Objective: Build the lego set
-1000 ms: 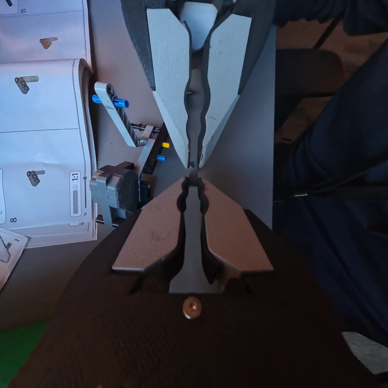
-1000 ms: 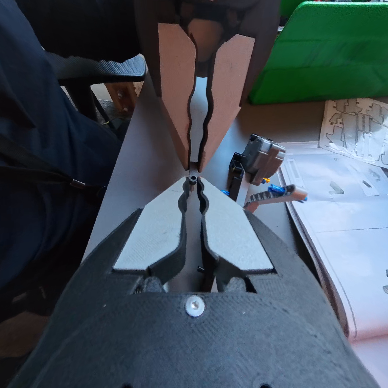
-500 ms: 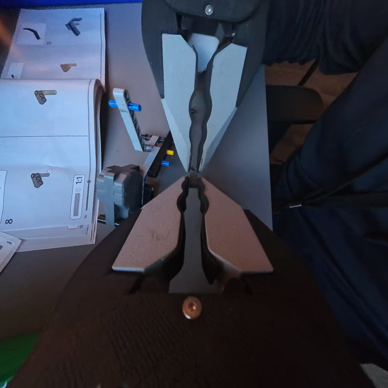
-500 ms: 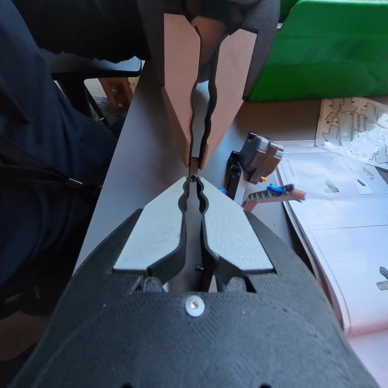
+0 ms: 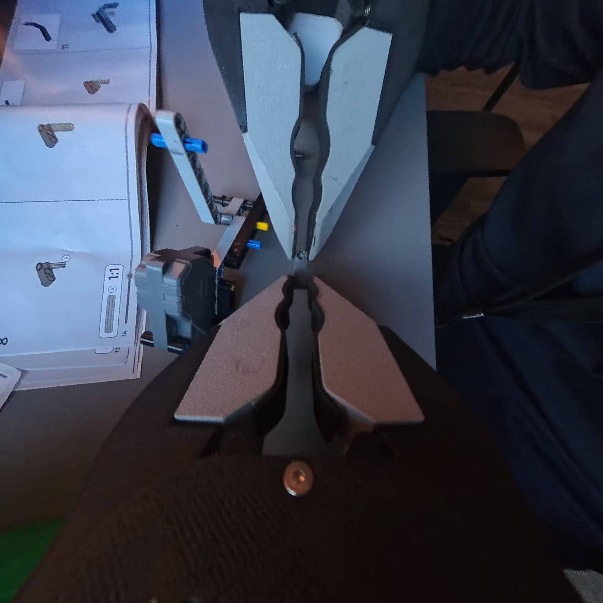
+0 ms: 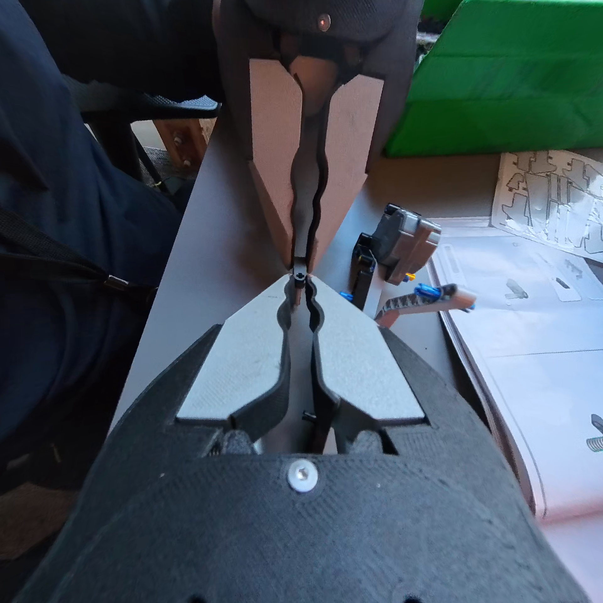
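Observation:
My left gripper (image 5: 300, 282) is shut on a small grey lego piece (image 5: 300, 271). My right gripper (image 6: 298, 288) is shut on a small black lego piece (image 6: 299, 280) with a cross-shaped end. The two grippers meet tip to tip above the grey table (image 5: 375, 261), near its edge, and the two pieces touch. The right gripper (image 5: 301, 256) comes in from the top of the left wrist view. The left gripper (image 6: 301, 265) comes in from the top of the right wrist view. A part-built assembly lies beside them: a grey motor block (image 5: 169, 293), a grey beam with blue pins (image 5: 189, 173) and a black beam (image 5: 243, 236).
An open instruction booklet (image 5: 65, 212) lies past the assembly, also in the right wrist view (image 6: 522, 375). A green box (image 6: 505, 81) and a sticker sheet (image 6: 554, 212) lie further off. A person in dark blue clothing (image 5: 522, 359) sits at the table edge. A small black pin (image 6: 306, 416) lies under my right gripper. Less than 4 cm separates the two grippers' tips. Both grippers' tips are roughly 7 cm from the grey motor block (image 5: 169, 293).
Both grippers stay shut and tip to tip, with the two small pieces held together. The pair has shifted a little over the table. The assembly and the booklet have not moved.

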A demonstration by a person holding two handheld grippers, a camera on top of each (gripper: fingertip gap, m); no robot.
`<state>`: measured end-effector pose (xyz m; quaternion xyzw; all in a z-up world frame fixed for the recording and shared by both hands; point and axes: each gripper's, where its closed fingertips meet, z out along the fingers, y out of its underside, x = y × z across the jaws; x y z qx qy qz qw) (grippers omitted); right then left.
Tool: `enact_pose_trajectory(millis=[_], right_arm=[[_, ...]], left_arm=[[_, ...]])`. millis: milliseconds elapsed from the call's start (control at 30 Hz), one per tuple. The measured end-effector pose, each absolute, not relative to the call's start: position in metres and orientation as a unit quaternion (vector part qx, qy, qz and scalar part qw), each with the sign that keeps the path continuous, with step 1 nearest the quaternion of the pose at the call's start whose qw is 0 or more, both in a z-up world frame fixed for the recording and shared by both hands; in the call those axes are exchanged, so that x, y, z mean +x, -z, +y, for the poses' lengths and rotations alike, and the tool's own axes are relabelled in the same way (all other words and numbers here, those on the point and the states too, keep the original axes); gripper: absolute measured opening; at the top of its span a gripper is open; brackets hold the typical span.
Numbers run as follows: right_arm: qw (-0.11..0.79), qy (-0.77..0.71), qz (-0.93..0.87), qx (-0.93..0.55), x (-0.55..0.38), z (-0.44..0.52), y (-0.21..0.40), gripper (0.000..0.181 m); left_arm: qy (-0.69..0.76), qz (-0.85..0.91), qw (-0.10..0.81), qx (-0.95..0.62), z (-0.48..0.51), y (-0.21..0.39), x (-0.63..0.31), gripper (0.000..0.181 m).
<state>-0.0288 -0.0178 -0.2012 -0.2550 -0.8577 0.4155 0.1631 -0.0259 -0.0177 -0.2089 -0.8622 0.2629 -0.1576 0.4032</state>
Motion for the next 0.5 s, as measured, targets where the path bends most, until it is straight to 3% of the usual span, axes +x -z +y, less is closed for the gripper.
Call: enact_pose_trajectory(millis=[33, 500], right_arm=[[0.163, -0.423, -0.854, -0.256, -0.0293, -0.0176, 0.1985, 0.004], [0.149, -0.420, -0.856, -0.262, -0.0289, -0.0183, 0.2043, 0.004]], left_arm=[[0.161, 0.260, 0.410, -0.859, -0.0174, 0.2057, -0.0263, 0.006], [0.175, 0.253, 0.424, -0.852, -0.0189, 0.2026, -0.0267, 0.006]])
